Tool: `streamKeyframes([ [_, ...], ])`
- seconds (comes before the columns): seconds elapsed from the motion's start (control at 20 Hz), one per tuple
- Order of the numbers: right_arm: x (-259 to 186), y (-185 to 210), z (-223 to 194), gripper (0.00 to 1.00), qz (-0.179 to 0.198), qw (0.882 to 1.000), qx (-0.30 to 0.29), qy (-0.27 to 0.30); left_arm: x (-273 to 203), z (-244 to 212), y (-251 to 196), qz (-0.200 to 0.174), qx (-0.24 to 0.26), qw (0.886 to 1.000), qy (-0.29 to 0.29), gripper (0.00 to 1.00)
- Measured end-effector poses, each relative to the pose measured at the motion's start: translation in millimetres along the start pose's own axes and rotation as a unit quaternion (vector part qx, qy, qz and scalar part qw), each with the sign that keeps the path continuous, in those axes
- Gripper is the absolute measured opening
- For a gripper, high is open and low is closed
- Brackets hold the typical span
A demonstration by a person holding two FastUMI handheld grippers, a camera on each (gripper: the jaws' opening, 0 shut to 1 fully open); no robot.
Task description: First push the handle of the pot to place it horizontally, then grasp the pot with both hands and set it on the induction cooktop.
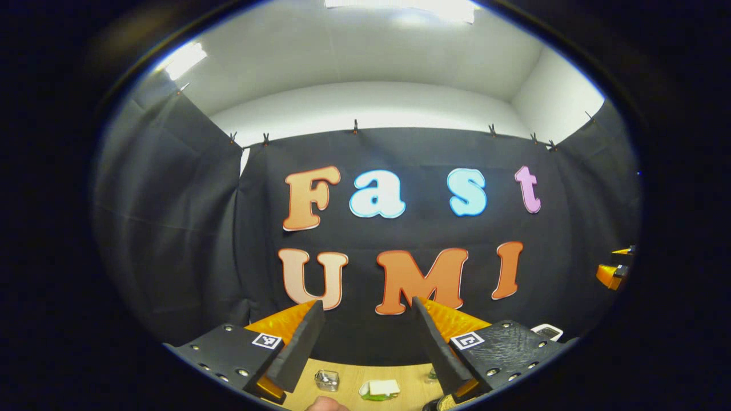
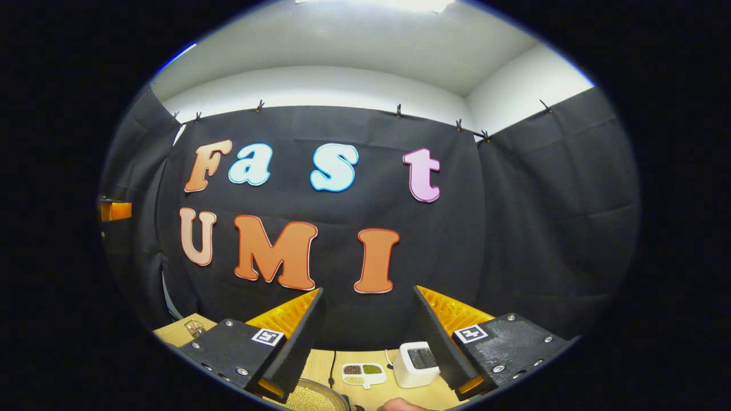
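I am holding my left gripper [image 1: 368, 305] high, its fingers spread on air. My right gripper [image 2: 368, 294] is spread too; below it the pot's [image 2: 311, 398] rim is peeking out on the wooden table [image 2: 337, 365], handle hidden, direction unclear.

Below your claws you have a light wooden surface [image 2: 337, 361]. In the right gripper view it carries a white divided dish [image 2: 364, 374] of dark, green and pale grains, a white toaster [image 2: 417, 363] just beside it on the right, a small clear glass [image 2: 195, 327] far left, and a round pot [image 2: 311, 398] filled with pale beans at the near edge. In the left gripper view, you see a clear glass jar [image 1: 326, 379] and a small dish [image 1: 380, 390] holding something white
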State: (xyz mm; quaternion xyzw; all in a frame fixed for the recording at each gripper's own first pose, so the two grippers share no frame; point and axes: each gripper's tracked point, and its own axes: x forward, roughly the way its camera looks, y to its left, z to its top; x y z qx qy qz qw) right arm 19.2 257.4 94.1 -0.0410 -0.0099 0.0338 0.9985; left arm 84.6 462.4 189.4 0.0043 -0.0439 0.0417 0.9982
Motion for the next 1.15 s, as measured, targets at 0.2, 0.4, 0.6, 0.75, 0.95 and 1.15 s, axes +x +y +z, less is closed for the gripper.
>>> streamKeyframes([
  [0.2,-3,10,44,0.89,0.013,0.999,-0.022,-0.031,-7,45,-7,0.007,0.019,0.999,-0.032,0.92],
  [0.4,-17,17,79,0.97,0.035,0.998,-0.024,-0.051,-14,69,-16,-0.001,-0.010,0.999,-0.035,0.92],
  [0.6,-20,17,103,0.96,0.044,0.997,-0.016,-0.062,-24,99,-17,-0.002,-0.001,0.998,-0.056,0.92],
  [0.75,-22,8,115,0.95,0.046,0.997,-0.017,-0.056,-26,121,-13,0.005,-0.009,0.997,-0.074,0.92],
  [0.95,-21,4,137,0.95,0.056,0.997,-0.019,-0.059,-27,128,-2,0.025,0.019,0.998,-0.057,0.91],
  [1.15,-21,-5,136,0.95,0.049,0.997,-0.012,-0.059,-31,115,-9,0.012,0.000,0.999,-0.049,0.92],
])
